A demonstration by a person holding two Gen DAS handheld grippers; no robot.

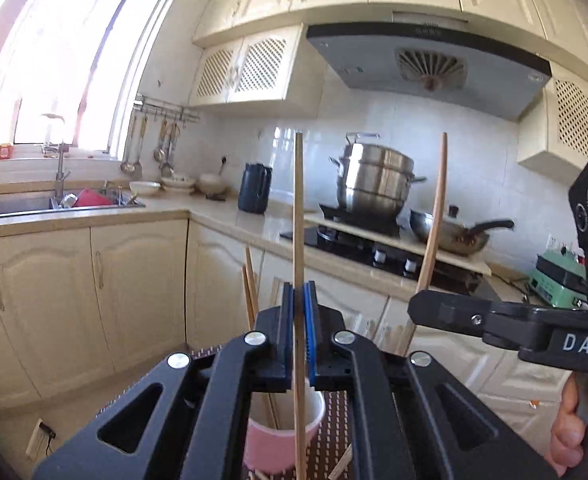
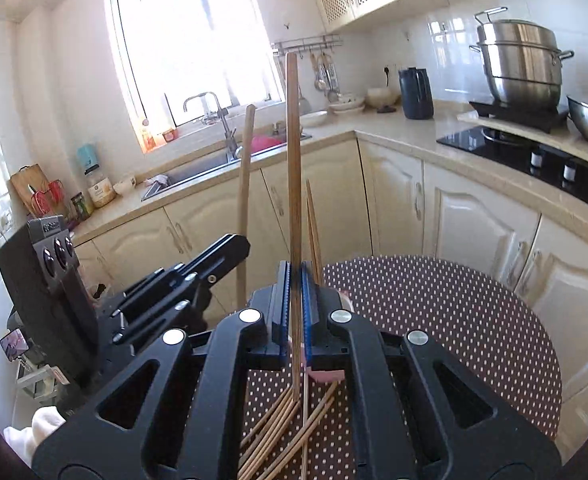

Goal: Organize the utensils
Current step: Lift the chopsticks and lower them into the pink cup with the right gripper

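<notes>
Hand-held gripper (image 1: 300, 320) around upright chopstick (image 1: 298, 208)

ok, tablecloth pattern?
Brown with small white dots, on the tablecloth; clearest in the right wrist view.

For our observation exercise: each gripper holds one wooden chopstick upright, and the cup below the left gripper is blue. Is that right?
Not quite. The cup is pink, as the left wrist view shows. The left gripper and right gripper do each hold one wooden chopstick upright.

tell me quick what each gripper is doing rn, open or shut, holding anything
left gripper: shut on a chopstick, held upright.
right gripper: shut on another chopstick, also upright.
</notes>
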